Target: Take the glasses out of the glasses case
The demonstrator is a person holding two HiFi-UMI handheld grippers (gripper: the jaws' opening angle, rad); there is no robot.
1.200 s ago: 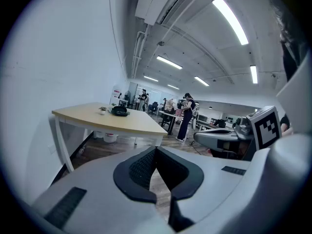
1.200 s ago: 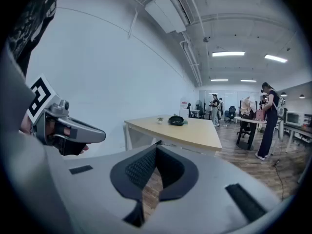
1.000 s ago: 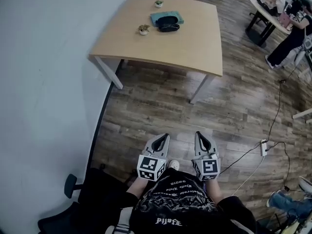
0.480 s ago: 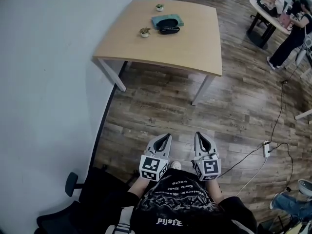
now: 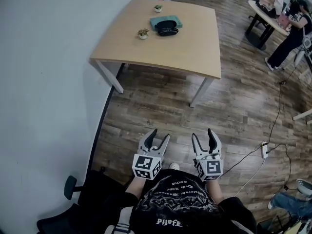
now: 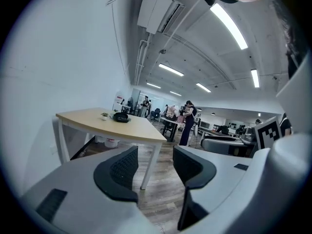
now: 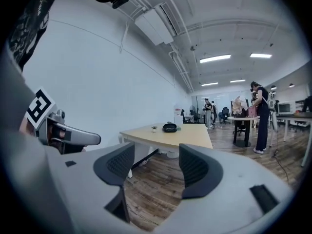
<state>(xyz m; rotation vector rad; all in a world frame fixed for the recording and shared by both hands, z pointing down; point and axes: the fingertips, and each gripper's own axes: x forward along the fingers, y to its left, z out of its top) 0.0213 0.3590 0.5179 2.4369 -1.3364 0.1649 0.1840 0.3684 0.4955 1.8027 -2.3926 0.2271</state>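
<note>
A black glasses case point(image 5: 168, 31) lies on a teal cloth point(image 5: 166, 22) at the far end of a light wooden table point(image 5: 195, 48). The case also shows small and far off in the left gripper view point(image 6: 120, 117) and the right gripper view point(image 7: 169, 127). Both grippers hang close to my body over the wooden floor, far short of the table. The left gripper point(image 5: 158, 136) and the right gripper point(image 5: 203, 135) have just been opening; each stands open with nothing between its jaws.
Two small potted plants point(image 5: 143, 33) point(image 5: 158, 7) stand on the table near the case. A white wall point(image 5: 44, 82) runs along the left. A person point(image 5: 292, 38) stands by another table at the far right. Cables and a power strip point(image 5: 264, 147) lie on the floor; an office chair point(image 5: 73, 199) sits at the lower left.
Both grippers' jaws have spread from shut to open. The grippers stay low in front of my body, and the view of the table has shifted only slightly.
</note>
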